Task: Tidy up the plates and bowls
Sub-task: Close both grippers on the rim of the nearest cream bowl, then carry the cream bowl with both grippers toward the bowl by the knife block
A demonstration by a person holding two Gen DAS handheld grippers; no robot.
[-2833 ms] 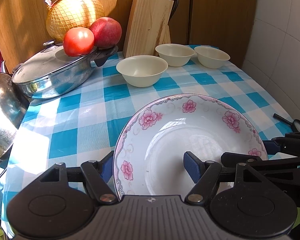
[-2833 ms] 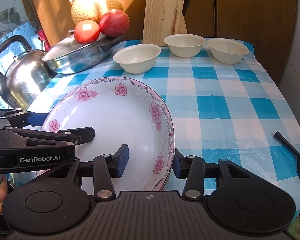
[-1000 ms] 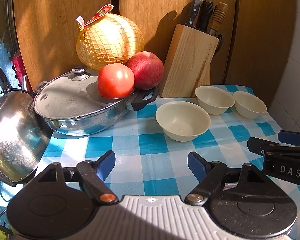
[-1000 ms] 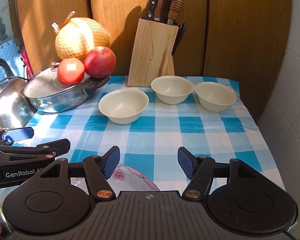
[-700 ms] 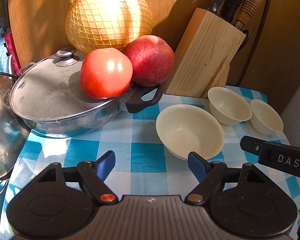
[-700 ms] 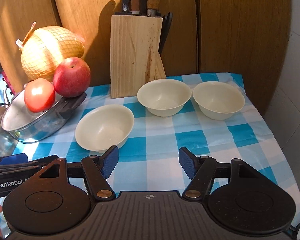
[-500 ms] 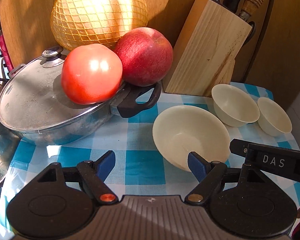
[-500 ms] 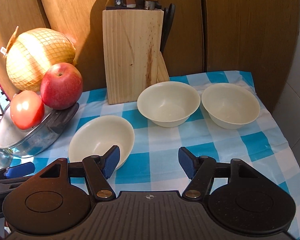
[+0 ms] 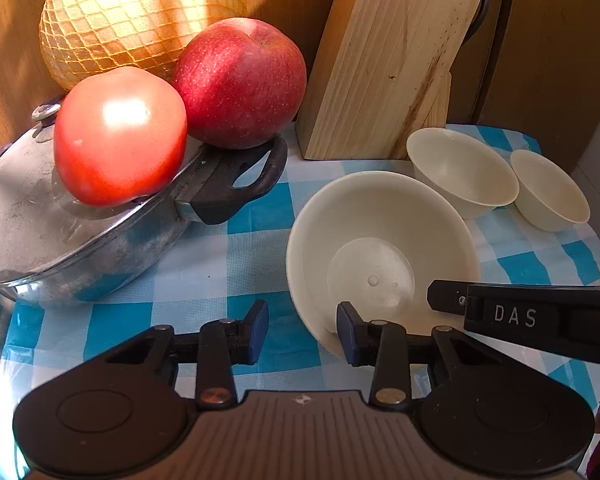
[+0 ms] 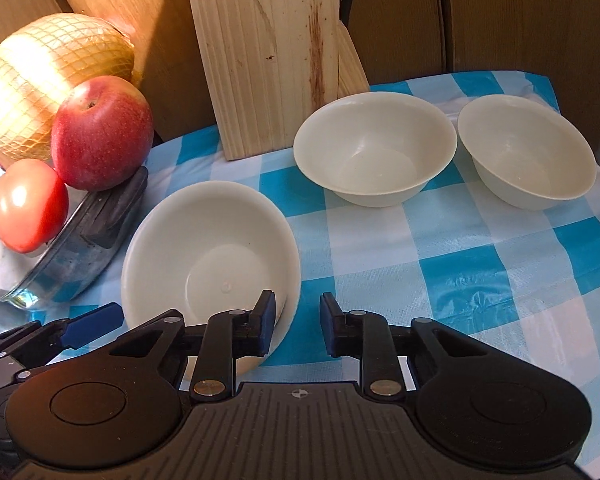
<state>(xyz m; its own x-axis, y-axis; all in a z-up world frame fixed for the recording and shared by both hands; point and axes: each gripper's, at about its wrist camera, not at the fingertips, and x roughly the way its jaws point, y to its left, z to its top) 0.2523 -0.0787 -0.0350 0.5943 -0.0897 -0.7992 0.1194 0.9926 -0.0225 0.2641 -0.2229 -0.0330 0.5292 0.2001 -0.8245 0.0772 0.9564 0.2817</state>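
Both grippers straddle the rim of the nearest cream bowl [image 9: 380, 248] on the blue-checked tablecloth [image 10: 460, 264]; the left gripper [image 9: 302, 334] at its 7 o'clock edge, the right gripper [image 10: 298, 324] at its 5 o'clock edge; jaws have just been closing, rim between them, contact unclear; two more bowls [image 10: 374, 152] sit at 1 o'clock.

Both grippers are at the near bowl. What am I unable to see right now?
- Both views: left gripper and right gripper have just been closing astride the near bowl rim; their own bodies hide any contact.
- Right wrist view: knife block top, cut off by the frame edge.
- Left wrist view: pot left side, cut off.
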